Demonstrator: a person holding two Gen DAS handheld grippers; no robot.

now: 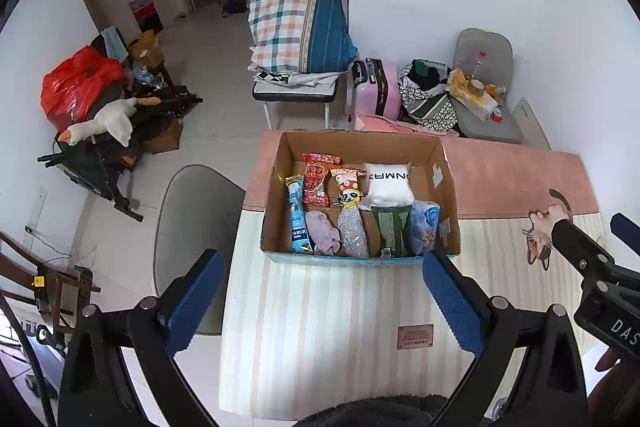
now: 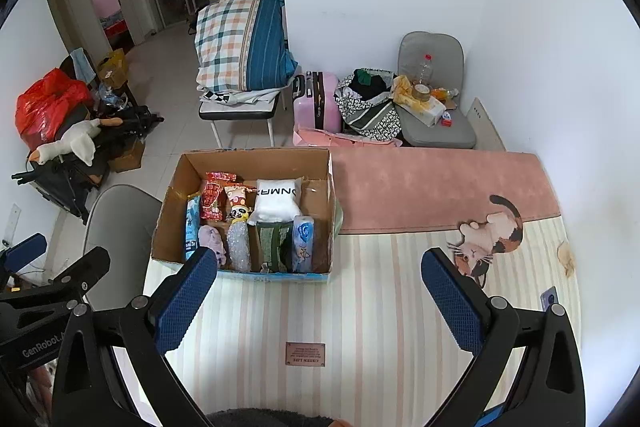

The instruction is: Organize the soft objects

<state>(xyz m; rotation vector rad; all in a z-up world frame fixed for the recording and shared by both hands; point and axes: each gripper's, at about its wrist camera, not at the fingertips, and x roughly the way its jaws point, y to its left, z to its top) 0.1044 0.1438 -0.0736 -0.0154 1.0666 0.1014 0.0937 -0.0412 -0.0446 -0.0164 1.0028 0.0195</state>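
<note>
Nearest, the left gripper (image 1: pixel 320 307) and right gripper (image 2: pixel 320 303) both hang spread wide and empty above the striped mat (image 2: pixel 360 307), probably drawn back for a clear look. Ahead of them sits the cardboard box (image 1: pixel 280 227), just beyond the left fingertips. Inside lie soft packs in rows (white pillow (image 1: pixel 390 185) at the back), apparently sorted already.
</note>
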